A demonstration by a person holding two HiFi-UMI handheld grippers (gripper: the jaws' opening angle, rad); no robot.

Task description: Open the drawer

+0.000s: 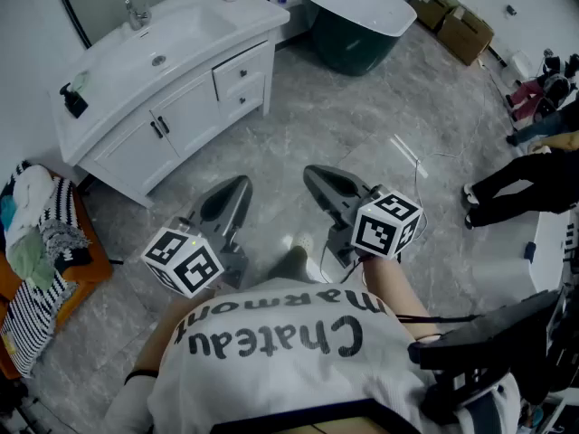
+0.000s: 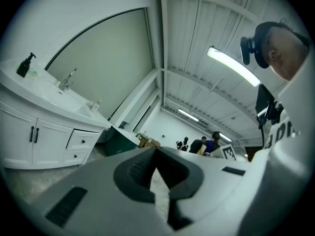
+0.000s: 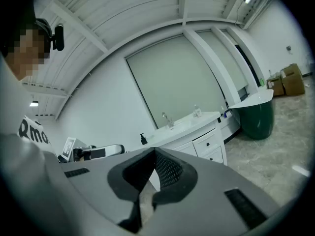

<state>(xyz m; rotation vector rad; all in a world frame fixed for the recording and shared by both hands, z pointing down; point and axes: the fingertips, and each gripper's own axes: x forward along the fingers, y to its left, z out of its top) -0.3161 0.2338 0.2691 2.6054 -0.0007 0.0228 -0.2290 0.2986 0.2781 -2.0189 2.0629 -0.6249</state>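
Left gripper (image 1: 242,182): jaws pressed together, tips meeting, nothing between them. It is held level over the floor (image 1: 362,116), close to the person's chest.

Right gripper (image 1: 313,173): jaws pressed together, nothing between them. It is held just beside the left gripper and points slightly downward.

Vanity (image 1: 109,72): a white unit standing against the wall at upper left in the head view, well apart from both grippers. A faucet (image 1: 136,12) stands at the back of its basin. A dark soap bottle (image 1: 74,100) stands on the near left end of the top.

Top drawer (image 1: 242,70): at the right end of the vanity, beside the two cabinet doors. Its front appears flush with the unit, though the drawer is small at this range.

Bottom drawer (image 1: 242,99): directly below the top drawer, front likewise appearing flush.

Both gripper views face the vanity. Neither gripper touches it.

Tub (image 1: 357,25): dark green, standing to the right of the vanity.
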